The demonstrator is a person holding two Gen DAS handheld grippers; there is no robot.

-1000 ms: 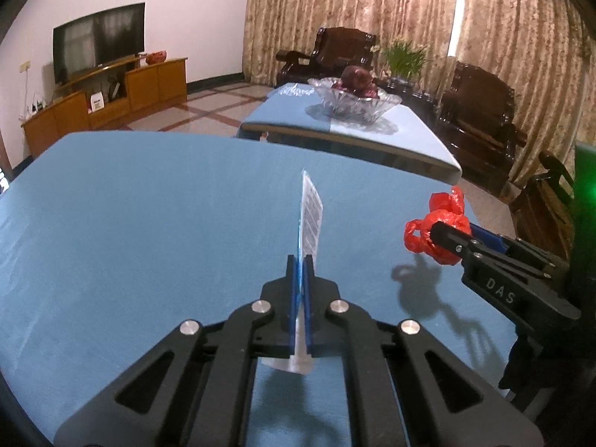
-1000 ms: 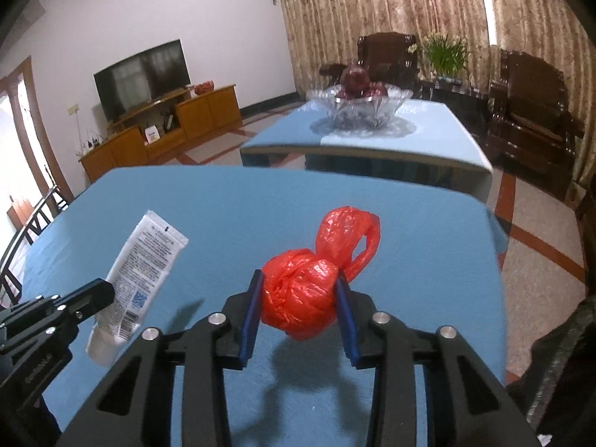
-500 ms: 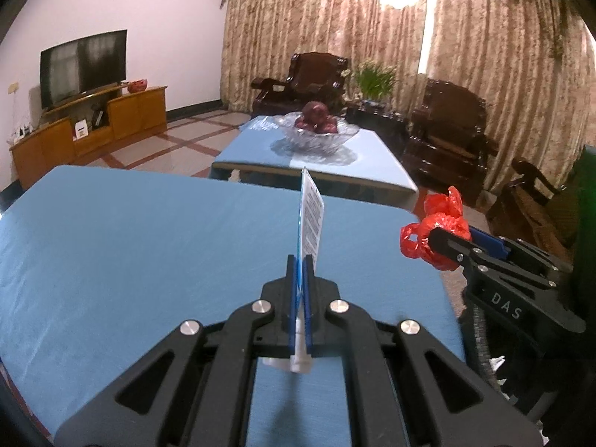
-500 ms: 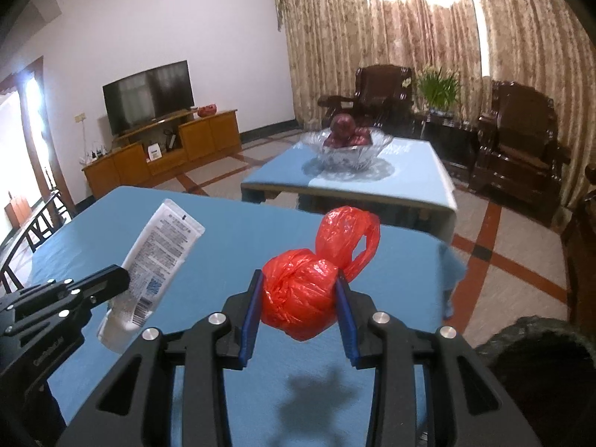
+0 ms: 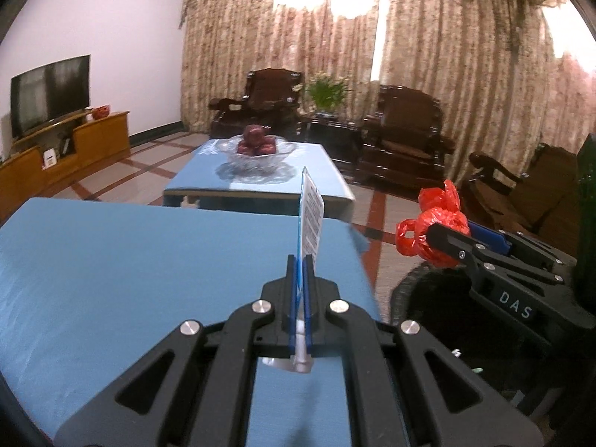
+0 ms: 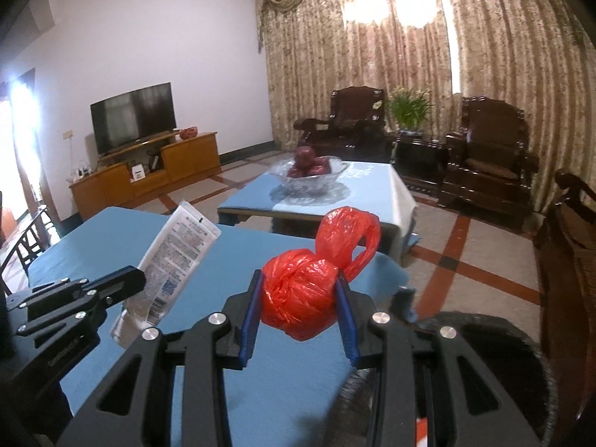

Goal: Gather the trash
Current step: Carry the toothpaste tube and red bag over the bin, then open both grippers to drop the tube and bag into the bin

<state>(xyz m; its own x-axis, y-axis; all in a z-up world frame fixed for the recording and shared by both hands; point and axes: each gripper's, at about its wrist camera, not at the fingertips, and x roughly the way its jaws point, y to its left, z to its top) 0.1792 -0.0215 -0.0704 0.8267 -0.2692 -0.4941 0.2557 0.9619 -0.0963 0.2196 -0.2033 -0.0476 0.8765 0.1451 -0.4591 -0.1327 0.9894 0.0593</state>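
Left wrist view: left gripper (image 5: 300,272) has its jaws pressed flat on a white tube (image 5: 310,219), seen edge-on here, so only a thin blue-and-white strip rises from the pads; the cap end hangs below the fingers. The right wrist view shows what this one cannot: the tube's broad printed face (image 6: 169,260), tilted, flat crimped end up and to the right, cap down.

Right wrist view: right gripper (image 6: 300,307) is clamped on a knotted red plastic bag (image 6: 301,294), blue pads against both sides of the ball, the tied handles sticking up past the fingertips. In the left view the same bag (image 5: 437,229) appears from the side, with the body of the right gripper below it marked "DAS".

Pose: both grippers point forward and slightly downward, side by side, left gripper (image 6: 111,283) just left of the right one, the two loads apart. Both items are held off the blue table (image 5: 130,260).

Edges and room: the table's far right corner lies under the right gripper in the right view. Beyond that edge, low right in both views, sits a dark round bin (image 6: 484,339) lined with a black bag; its inside is too dark to read. Past the table: tiled floor (image 6: 465,260), then a second blue-covered table (image 6: 372,186) with a glass fruit bowl (image 6: 313,173).
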